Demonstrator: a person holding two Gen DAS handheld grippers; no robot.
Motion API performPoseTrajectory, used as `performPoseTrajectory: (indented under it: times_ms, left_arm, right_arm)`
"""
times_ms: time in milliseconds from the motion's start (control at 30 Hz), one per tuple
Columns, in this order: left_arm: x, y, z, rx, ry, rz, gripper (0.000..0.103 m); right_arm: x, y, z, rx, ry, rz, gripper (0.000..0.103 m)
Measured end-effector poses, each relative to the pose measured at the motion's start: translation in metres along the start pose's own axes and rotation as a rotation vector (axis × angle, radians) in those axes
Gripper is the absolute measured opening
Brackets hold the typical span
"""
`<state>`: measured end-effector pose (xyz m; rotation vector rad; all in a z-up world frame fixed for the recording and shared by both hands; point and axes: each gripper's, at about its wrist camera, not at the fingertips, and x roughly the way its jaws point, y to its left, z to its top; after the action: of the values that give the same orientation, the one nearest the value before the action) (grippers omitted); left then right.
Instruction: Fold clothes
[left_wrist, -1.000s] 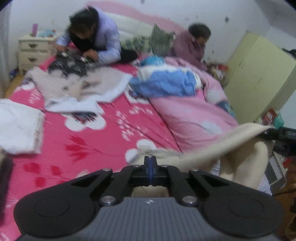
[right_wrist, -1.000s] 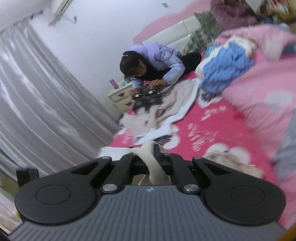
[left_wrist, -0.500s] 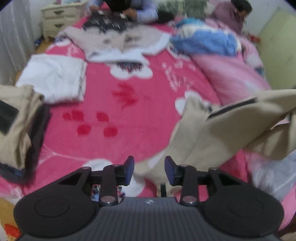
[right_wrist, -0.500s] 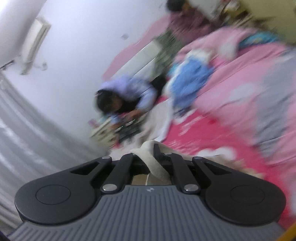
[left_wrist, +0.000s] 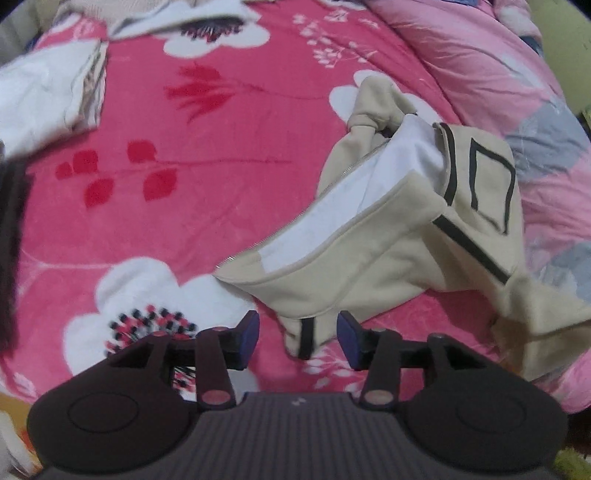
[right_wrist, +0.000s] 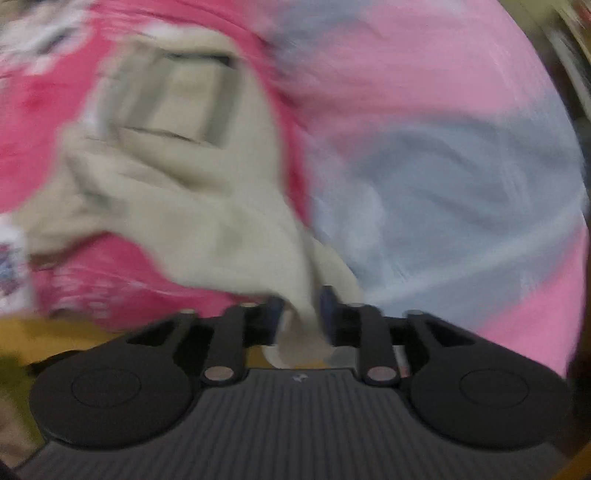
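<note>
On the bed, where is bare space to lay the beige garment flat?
Bare pink blanket lies between the white folded pile and the beige garment. The right side is crowded by the pink quilt.

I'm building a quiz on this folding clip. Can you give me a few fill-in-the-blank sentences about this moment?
1. The left hand-held gripper is ____.
2. The right hand-held gripper pinches the ____-coloured jacket.
3. The jacket's lining is ____.
4. The bedspread has a ____ print.

Missing words: open; beige; white; flower
</note>
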<state>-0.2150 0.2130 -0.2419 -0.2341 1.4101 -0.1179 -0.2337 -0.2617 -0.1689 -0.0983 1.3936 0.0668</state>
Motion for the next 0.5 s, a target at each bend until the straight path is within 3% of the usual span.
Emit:
performPoseTrajectory:
  times_ms: [67, 167, 333, 433, 500]
  left_arm:
    - [0.005, -0.003, 0.005, -0.045, 0.009, -0.032, 0.049]
    - [0.01, -0.011, 0.012, -0.125, -0.003, -0.101, 0.052]
    - [0.017, -0.028, 0.012, -0.252, -0.04, -0.16, 0.053]
    - [0.023, -0.038, 0.007, -0.315, -0.057, -0.18, 0.055]
    - [0.029, -0.045, 0.004, -0.332, -0.06, -0.211, 0.059]
  right_arm:
    - [-0.022, 0.019, 0.018, -0.126, -0.097, 0.11, 0.066]
    - [-0.026, 0.057, 0.057, -0.303, -0.169, 0.255, 0.078]
    - [0.056, 0.132, 0.099, -0.567, -0.128, 0.392, 0.079]
    - [0.128, 0.16, 0.107, -0.654, -0.053, 0.361, 0.078]
    - [0.167, 0.169, 0.109, -0.67, -0.002, 0.297, 0.068]
